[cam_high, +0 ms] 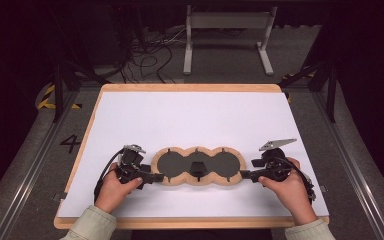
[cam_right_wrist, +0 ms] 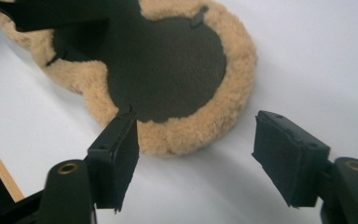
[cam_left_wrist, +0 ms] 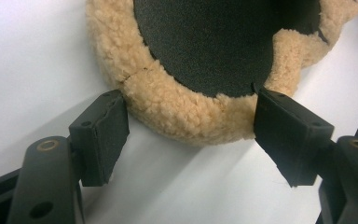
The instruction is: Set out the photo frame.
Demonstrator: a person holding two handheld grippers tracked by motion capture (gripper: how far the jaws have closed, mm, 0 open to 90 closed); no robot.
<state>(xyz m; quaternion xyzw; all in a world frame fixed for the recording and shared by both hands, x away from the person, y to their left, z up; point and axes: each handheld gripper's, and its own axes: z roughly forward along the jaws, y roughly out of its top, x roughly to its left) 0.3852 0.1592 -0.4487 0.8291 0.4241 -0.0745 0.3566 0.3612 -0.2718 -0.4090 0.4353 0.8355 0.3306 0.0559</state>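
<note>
A flat pad [cam_high: 198, 165] with three round dark lobes and a tan fleece rim lies on the white table top [cam_high: 190, 115], near its front. My left gripper [cam_high: 156, 176] sits at the pad's left end. In the left gripper view it [cam_left_wrist: 191, 100] is open, its jaws straddling the curved fleece rim [cam_left_wrist: 177, 112] of the dark lobe [cam_left_wrist: 214, 42]. My right gripper [cam_high: 243, 174] is at the pad's right end. In the right gripper view it [cam_right_wrist: 196, 119] stands open, one jaw tip over the fleece rim [cam_right_wrist: 177, 135], the other off to the side above the bare white surface.
The white sheet rests on a wooden board [cam_high: 190, 88] whose edge shows at the back and front. Beyond the table stand a grey metal frame [cam_high: 227, 30] and loose cables [cam_high: 150, 55] on the floor. Metal rails run along both sides.
</note>
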